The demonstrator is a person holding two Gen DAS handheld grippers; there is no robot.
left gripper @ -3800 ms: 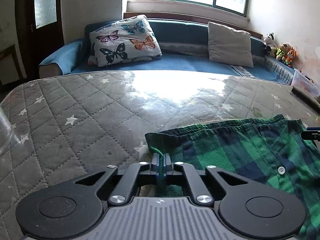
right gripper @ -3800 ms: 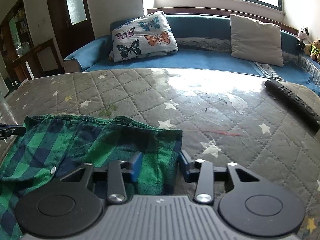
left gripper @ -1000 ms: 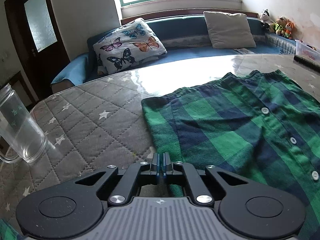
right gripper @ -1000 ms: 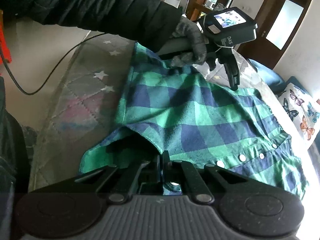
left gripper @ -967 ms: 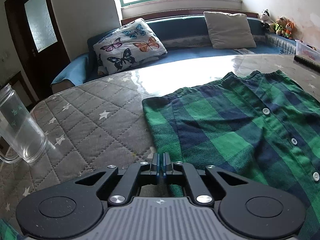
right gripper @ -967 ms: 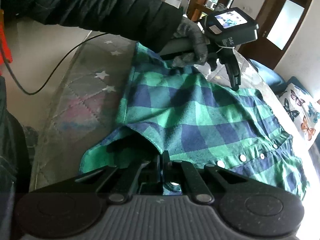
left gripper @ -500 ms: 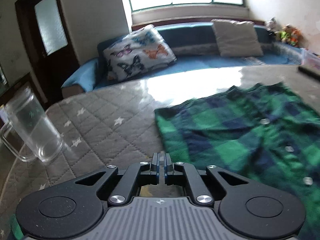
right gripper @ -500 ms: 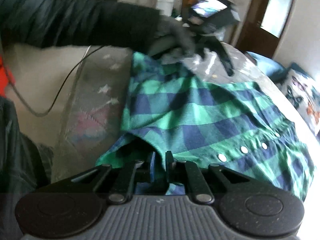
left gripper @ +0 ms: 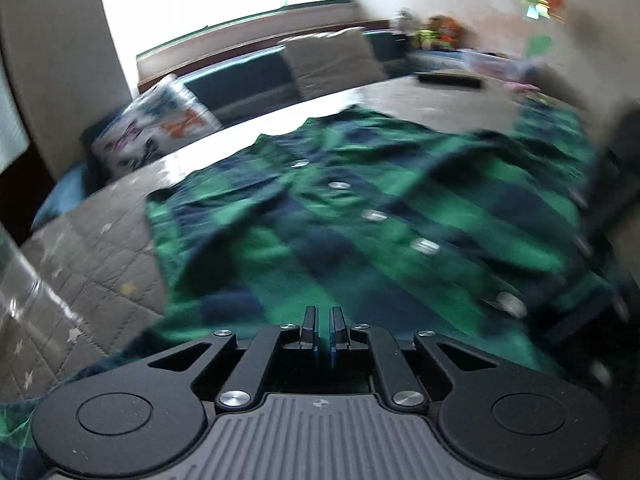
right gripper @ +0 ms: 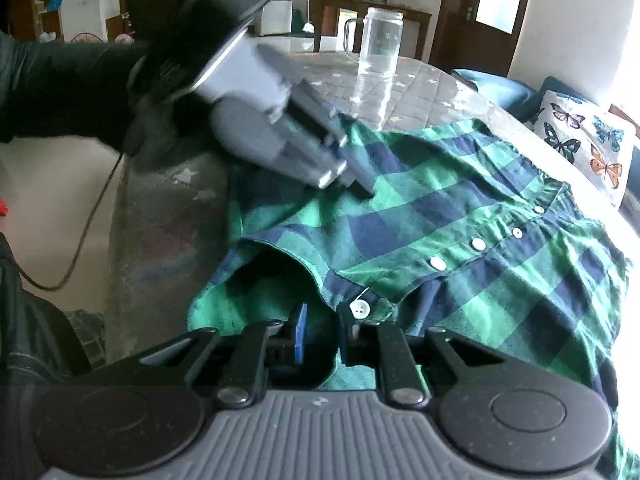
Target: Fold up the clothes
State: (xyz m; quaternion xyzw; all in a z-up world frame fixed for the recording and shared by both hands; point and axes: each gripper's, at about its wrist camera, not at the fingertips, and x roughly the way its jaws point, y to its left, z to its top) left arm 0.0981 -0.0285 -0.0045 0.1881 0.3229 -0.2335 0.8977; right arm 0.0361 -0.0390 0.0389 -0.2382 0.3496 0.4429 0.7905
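A green and navy plaid shirt with white buttons lies spread on the quilted table cover. In the blurred left wrist view my left gripper hovers over the shirt's near part, shut, with nothing seen between its fingers. The right wrist view shows the left gripper tilted down above the shirt, held by a gloved hand in a dark sleeve. My right gripper sits at the shirt's near folded edge by a button. Its jaws are opening, and cloth lies loose between them.
A clear glass mug stands on the table beyond the shirt. A black remote lies at the table's far side. A cable hangs off the table edge. A sofa with a butterfly pillow runs behind the table.
My left gripper has swung from the bare cover beside the shirt's edge to above the shirt. My right gripper's jaws have parted from the fold they pinched.
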